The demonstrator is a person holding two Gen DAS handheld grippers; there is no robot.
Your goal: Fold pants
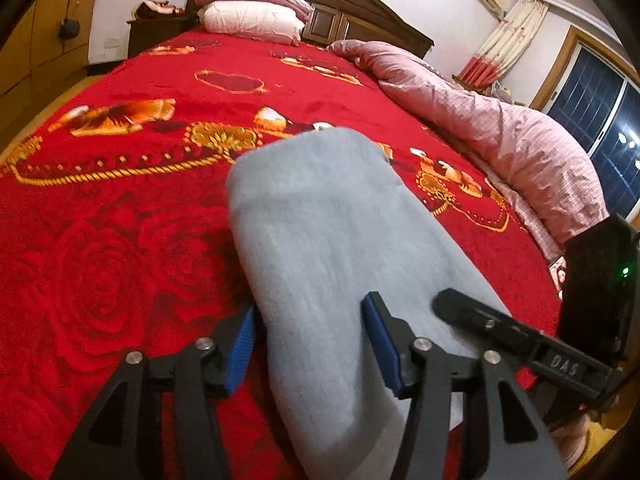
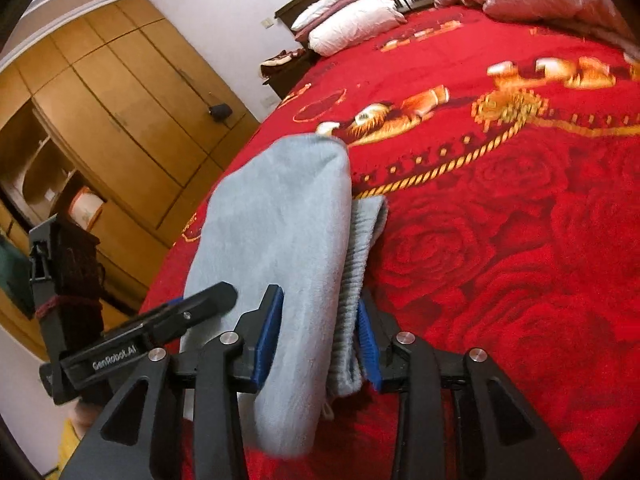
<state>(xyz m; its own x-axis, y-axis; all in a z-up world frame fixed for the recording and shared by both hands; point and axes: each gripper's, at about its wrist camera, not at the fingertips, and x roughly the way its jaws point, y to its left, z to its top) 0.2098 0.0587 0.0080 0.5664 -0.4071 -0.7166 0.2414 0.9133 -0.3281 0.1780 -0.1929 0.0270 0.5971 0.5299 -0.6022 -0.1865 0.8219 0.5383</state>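
The grey pants (image 1: 320, 220) are a thick folded bundle held just above the red blanket; a shadow lies under them. My left gripper (image 1: 310, 340) clamps the bundle's near end between its blue pads, and some cloth spreads past the right pad. My right gripper (image 2: 318, 340) is shut on the same end of the pants (image 2: 280, 220), its right pad against the ribbed waistband (image 2: 360, 248). The two grippers sit side by side. A black finger of the right one (image 1: 460, 308) rests on the cloth in the left wrist view. A finger of the left one (image 2: 200, 304) shows in the right wrist view.
A red rose-patterned blanket (image 1: 120, 240) covers the bed. A pink quilt (image 1: 500, 140) is bunched along its right side, and pillows (image 1: 252, 12) are stacked at the headboard. A wooden wardrobe (image 2: 120, 100) stands past the bed's left edge. A dark window (image 1: 600, 112) is at the right.
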